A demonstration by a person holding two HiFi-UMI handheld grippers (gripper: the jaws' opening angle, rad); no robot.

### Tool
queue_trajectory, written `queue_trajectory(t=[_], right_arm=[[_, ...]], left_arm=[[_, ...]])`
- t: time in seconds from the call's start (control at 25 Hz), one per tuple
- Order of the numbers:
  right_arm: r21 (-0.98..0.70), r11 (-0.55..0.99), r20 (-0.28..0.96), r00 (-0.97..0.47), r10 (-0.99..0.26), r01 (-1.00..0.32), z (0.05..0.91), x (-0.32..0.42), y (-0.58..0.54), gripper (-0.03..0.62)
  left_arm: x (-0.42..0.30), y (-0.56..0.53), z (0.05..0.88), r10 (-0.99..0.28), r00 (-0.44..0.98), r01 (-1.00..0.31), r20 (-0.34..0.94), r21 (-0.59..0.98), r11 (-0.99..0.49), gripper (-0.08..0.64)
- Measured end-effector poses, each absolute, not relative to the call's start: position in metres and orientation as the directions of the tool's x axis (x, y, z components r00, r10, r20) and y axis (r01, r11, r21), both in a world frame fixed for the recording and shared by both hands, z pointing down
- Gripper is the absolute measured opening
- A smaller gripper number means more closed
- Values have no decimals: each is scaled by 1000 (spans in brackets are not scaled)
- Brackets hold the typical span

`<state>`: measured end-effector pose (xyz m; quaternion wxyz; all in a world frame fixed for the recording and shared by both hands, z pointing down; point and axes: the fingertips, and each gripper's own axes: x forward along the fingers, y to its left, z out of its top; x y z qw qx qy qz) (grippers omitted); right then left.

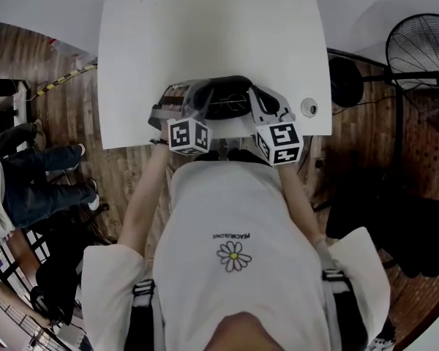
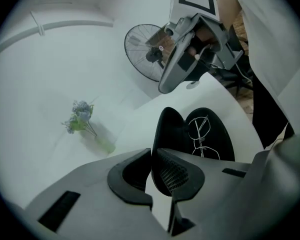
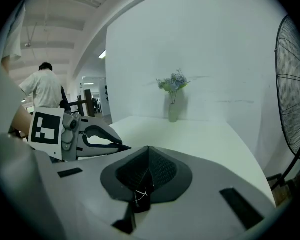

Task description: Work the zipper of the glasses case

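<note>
The black glasses case point(image 2: 210, 129) lies open on the white table point(image 1: 205, 35), with wire-rimmed glasses point(image 2: 202, 136) inside it. Its raised lid point(image 2: 167, 129) stands on edge. My left gripper point(image 2: 151, 152) is shut on the near rim of that lid. In the head view the case point(image 1: 223, 97) sits near the table's front edge between my left gripper point(image 1: 194, 104) and my right gripper point(image 1: 257, 102). The right gripper point(image 3: 149, 150) has its jaws together, off the case's right end. A small wire loop point(image 3: 137, 195) shows low between its pads; I cannot tell what it is.
A vase of flowers point(image 3: 173, 104) stands at the table's far edge. A small round white object point(image 1: 308, 108) lies at the table's front right corner. A standing fan point(image 1: 417, 46) is on the floor to the right. People stand off to the left point(image 1: 29, 174).
</note>
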<state>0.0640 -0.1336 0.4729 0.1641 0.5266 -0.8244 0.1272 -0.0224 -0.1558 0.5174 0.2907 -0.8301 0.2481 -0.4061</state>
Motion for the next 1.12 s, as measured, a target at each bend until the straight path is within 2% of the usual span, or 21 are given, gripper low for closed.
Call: queue_trajectory(t=[0.4, 0.6, 0.72, 0.92, 1.12], right_arm=[[-52, 473, 481, -437, -760, -880, 496, 58, -124, 8], [-178, 629, 601, -590, -540, -757, 533, 35, -78, 8], [-223, 639, 653, -600, -462, -736, 554, 33, -61, 8], [-237, 640, 673, -599, -435, -731, 563, 30, -58, 8], [-218, 619, 679, -573, -459, -755, 567, 31, -63, 8]], left_arm=[[-25, -142, 522, -596, 588, -258, 547, -571, -779, 46], [-28, -149, 525, -580, 585, -256, 567, -549, -796, 43], [-27, -153, 527, -574, 583, -247, 574, -548, -799, 41], [-27, -159, 523, -583, 584, -263, 564, -548, -794, 41], [-22, -151, 507, -563, 619, -265, 548, -529, -806, 44]])
